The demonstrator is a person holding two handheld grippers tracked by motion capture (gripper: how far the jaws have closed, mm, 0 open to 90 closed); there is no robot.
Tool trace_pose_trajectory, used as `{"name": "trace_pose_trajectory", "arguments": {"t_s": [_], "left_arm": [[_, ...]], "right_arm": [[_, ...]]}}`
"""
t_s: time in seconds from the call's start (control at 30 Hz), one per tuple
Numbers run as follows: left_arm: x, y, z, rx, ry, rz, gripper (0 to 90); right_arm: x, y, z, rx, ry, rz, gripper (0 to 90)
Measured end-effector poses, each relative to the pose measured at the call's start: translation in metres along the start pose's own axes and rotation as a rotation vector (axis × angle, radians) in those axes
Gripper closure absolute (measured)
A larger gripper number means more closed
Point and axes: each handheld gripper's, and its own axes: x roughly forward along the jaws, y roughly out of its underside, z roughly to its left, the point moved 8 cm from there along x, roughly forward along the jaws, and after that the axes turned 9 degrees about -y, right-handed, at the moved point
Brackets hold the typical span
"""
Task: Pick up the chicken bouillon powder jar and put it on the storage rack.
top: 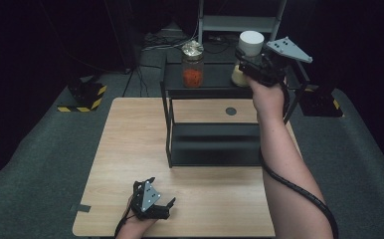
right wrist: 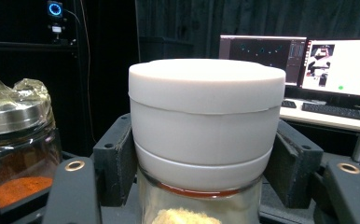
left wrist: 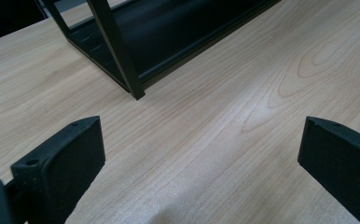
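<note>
- Dark room; a wooden table [top: 130, 149] carries a black shelf rack [top: 215, 144] at its 1 o'clock area.
- Right gripper [top: 247, 62] clamps the white lid [right wrist: 206, 88] of a jar [top: 244, 57] on the rack's top, at 12 o'clock.
- A jar of orange powder [top: 192, 64] stands at that jar's 9 o'clock.
- Left gripper [top: 155, 191] rests at 6 o'clock, jaws apart over bare wood.

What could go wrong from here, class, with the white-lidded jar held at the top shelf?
1. The right gripper has its fingers on the white lid rather than the glass, so the lid could come loose if lifted.
2. The jar of orange powder stands close beside it and could be knocked.
3. The white-lidded jar sits near the shelf edge.
</note>
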Motion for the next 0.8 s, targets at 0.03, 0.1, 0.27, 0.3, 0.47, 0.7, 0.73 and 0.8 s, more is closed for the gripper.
{"name": "trace_pose_trajectory", "arguments": {"t_s": [0.03, 0.1, 0.27, 0.3, 0.47, 0.7, 0.73, 0.8], "left_arm": [[0.0000, 0.0000, 0.0000, 0.000, 0.000, 0.000, 0.9], [-0.0001, 0.0000, 0.0001, 0.000, 0.000, 0.000, 0.9], [-0.0001, 0.0000, -0.0002, 0.001, -0.001, 0.000, 0.9], [-0.0001, 0.0000, -0.0004, 0.002, -0.002, -0.001, 0.9], [-0.0001, -0.0003, -0.0014, 0.008, -0.002, 0.002, 0.9], [-0.0001, -0.0004, -0.0016, 0.011, -0.002, 0.002, 0.9], [-0.0002, -0.0003, -0.0016, 0.012, -0.002, 0.002, 0.9], [-0.0001, -0.0004, -0.0016, 0.014, -0.001, 0.002, 0.9]], "right_arm": [[0.0000, 0.0000, 0.0000, 0.000, 0.000, 0.000, 34.4], [-0.0006, 0.0011, -0.0013, 0.014, 0.002, -0.005, 34.3], [-0.0008, 0.0025, -0.0023, 0.018, 0.002, -0.010, 34.2], [-0.0008, 0.0025, -0.0023, 0.018, 0.002, -0.010, 34.2], [0.0006, 0.0033, -0.0022, 0.012, 0.006, -0.014, 33.8], [0.0004, 0.0058, -0.0023, 0.014, 0.003, -0.021, 33.7], [0.0003, 0.0055, -0.0020, 0.015, 0.006, -0.019, 33.1], [0.0004, 0.0048, -0.0018, 0.021, 0.007, -0.013, 32.0]]}}
